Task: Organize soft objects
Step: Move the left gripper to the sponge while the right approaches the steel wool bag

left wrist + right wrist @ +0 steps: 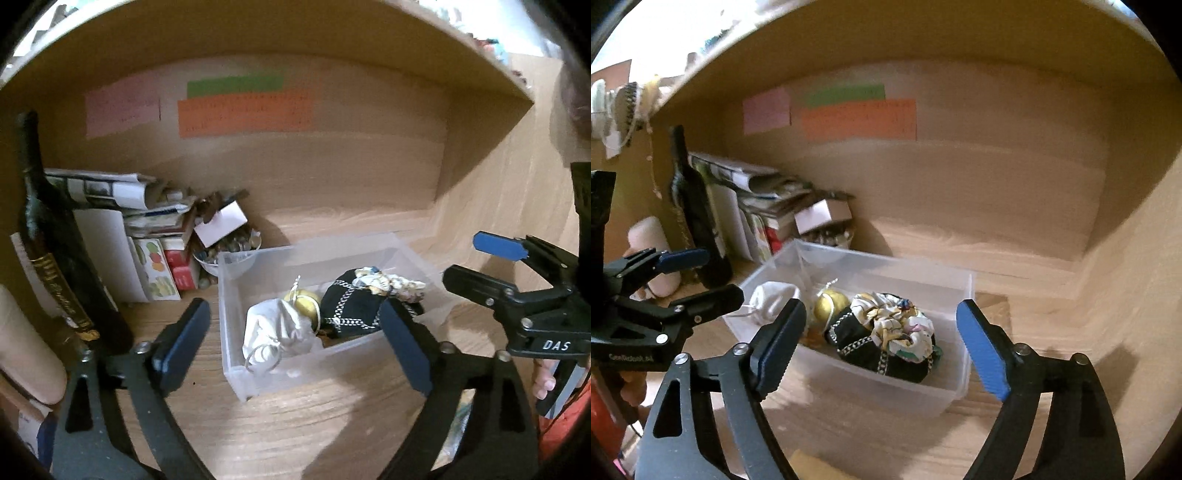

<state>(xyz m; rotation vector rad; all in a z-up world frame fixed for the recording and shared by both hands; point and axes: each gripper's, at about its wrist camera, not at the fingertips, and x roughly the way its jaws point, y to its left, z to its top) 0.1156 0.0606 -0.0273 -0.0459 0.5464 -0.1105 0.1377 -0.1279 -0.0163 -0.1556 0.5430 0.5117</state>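
A clear plastic bin (pixel 236 354) (pixel 960 373) stands on the wooden shelf. In it lie a white drawstring pouch (pixel 277 332) (pixel 772 301), a gold pouch (pixel 304 301) (pixel 833 301) and a black pouch with chain print and a floral lining (pixel 354 306) (pixel 886 339). My left gripper (pixel 295 343) is open and empty in front of the bin; it also shows in the right wrist view (pixel 705 275). My right gripper (pixel 882 343) is open and empty, its fingers either side of the black pouch from the front; it also shows in the left wrist view (pixel 472 262).
A dark wine bottle (pixel 51 240) (pixel 698 218) stands at the left. Behind it are stacked papers and boxes (pixel 140 221) and a bowl of coins (pixel 232 251). Coloured paper notes (pixel 243 110) are stuck on the back wall. The shelf's right wall (pixel 517 192) is near.
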